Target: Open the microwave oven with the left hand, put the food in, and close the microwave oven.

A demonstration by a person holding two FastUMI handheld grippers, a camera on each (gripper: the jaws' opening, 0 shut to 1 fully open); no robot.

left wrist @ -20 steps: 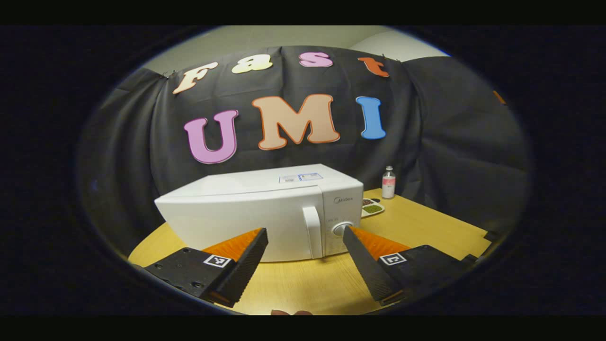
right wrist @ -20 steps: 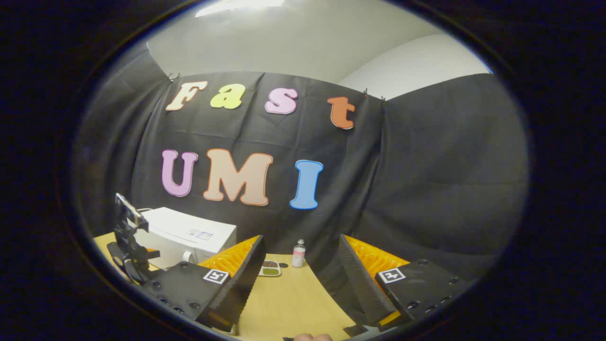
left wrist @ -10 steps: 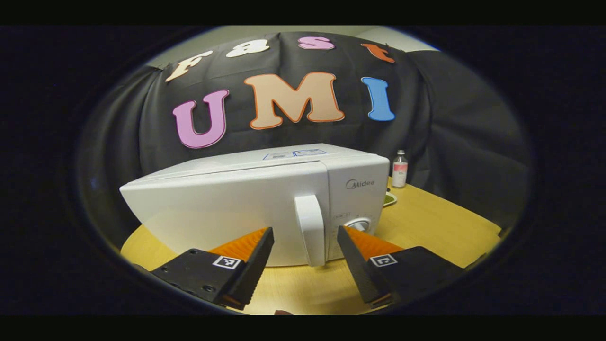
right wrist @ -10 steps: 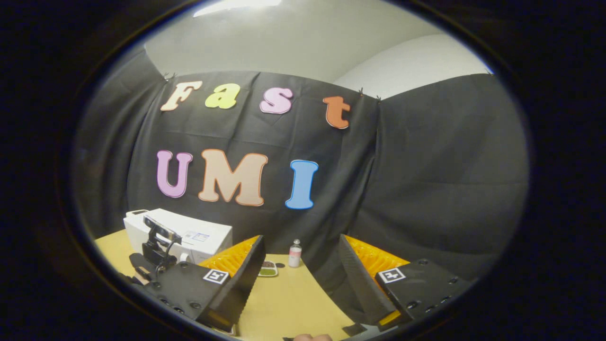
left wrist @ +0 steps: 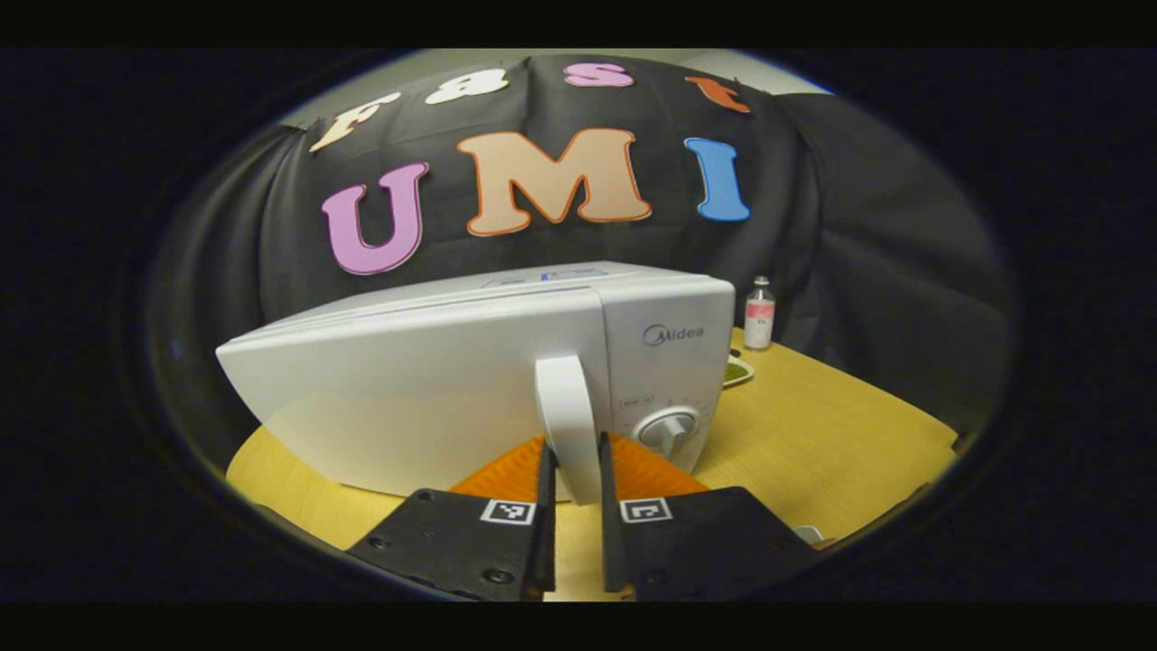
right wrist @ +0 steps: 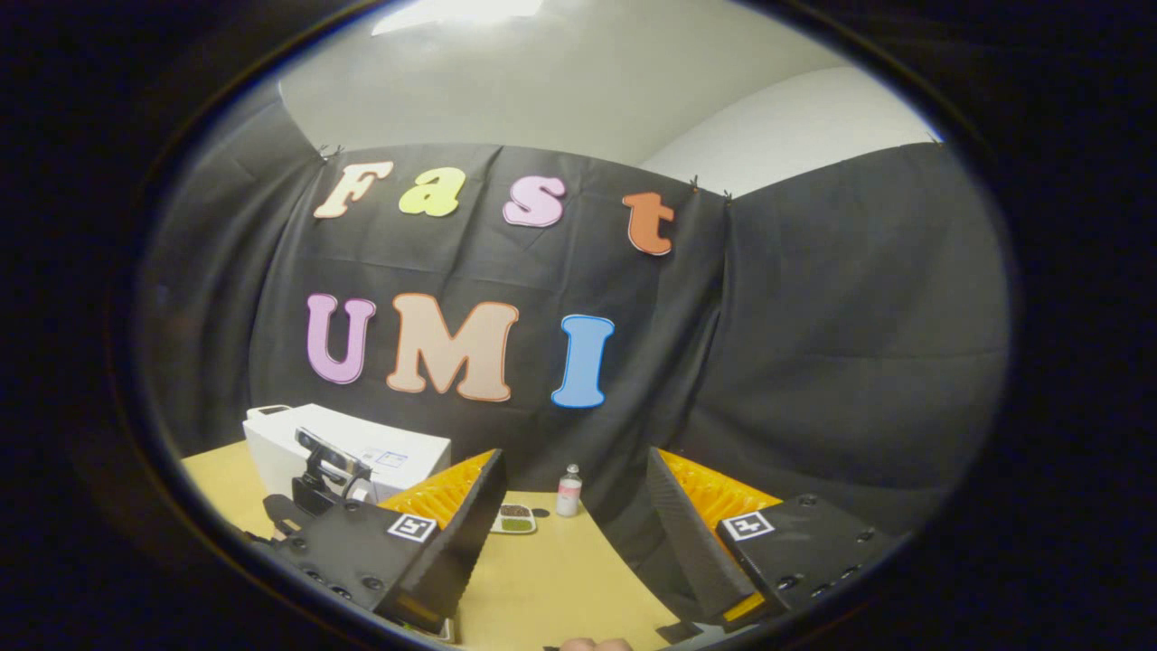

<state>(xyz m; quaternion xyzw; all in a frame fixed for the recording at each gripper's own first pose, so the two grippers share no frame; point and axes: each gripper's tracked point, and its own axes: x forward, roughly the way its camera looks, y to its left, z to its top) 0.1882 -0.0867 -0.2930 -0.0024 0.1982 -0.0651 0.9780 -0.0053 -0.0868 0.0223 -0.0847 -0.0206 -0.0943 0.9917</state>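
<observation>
In the left gripper view the microwave oven [left wrist: 470,380] stands on the counter [left wrist: 813,425], its door handle [left wrist: 568,425] between the left claw's [left wrist: 573,506] fingers. Behind its right side lie a food tray [left wrist: 737,371] and a bottle [left wrist: 758,314].

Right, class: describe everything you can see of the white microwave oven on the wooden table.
The white microwave oven is a glossy, plastic-looking box standing upright on the yellow wooden table, its door shut. A white vertical handle sits at the door's right edge, beside a control panel with a round dial. A label lies on its top. The left gripper is closed on the handle, a finger on each side. A small plate of food and a small bottle stand beyond it.
</observation>
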